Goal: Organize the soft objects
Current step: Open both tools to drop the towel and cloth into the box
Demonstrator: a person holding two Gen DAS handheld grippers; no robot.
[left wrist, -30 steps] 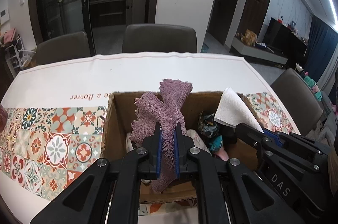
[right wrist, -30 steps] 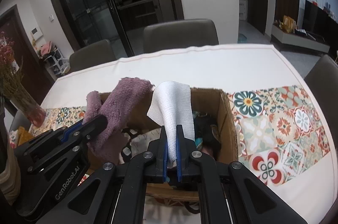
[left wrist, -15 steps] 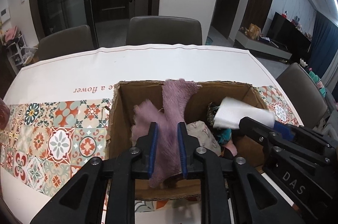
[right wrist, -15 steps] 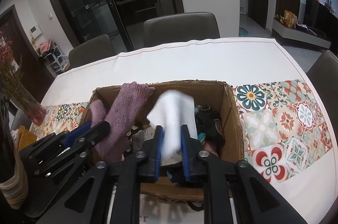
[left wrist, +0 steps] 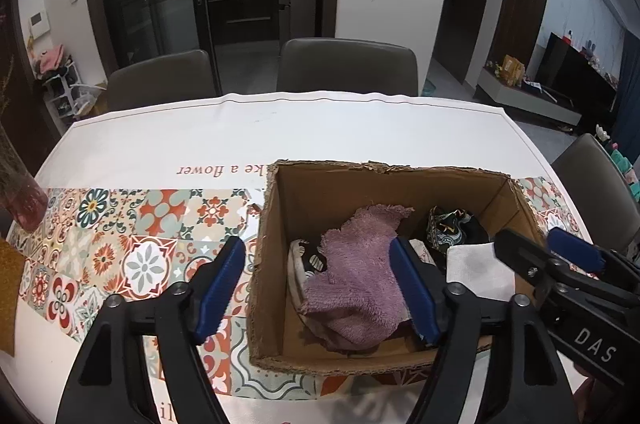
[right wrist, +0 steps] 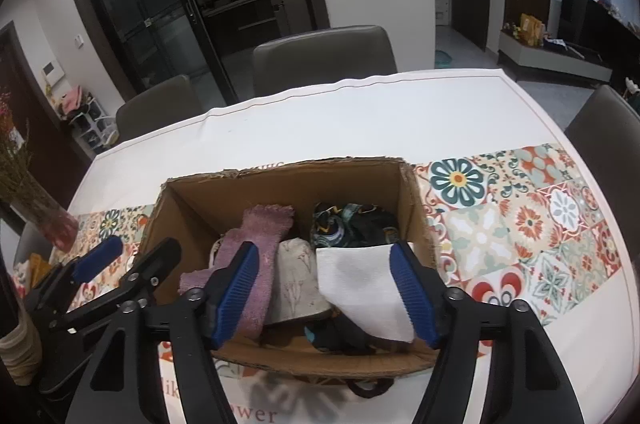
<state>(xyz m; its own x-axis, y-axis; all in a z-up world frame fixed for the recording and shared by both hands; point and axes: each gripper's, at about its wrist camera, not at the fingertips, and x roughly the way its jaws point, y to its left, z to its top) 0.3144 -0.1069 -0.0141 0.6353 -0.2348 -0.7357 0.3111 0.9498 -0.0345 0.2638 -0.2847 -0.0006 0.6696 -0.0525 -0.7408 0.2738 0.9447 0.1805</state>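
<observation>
Left wrist, tongs point(left wrist: 320, 288) spread, purple cloth point(left wrist: 356, 288) boxed

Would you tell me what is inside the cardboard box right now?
The cardboard box holds a purple towel, a white cloth, a beige pouch and a dark patterned fabric. Whatever lies beneath them is covered.

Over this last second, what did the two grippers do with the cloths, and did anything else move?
Both let go. The left gripper opened and the purple towel dropped into the cardboard box; the right gripper opened and the white cloth fell in beside it. Both cloths, held upright before, now lie on the pile. The box and patterned tablecloth stayed put.
</observation>
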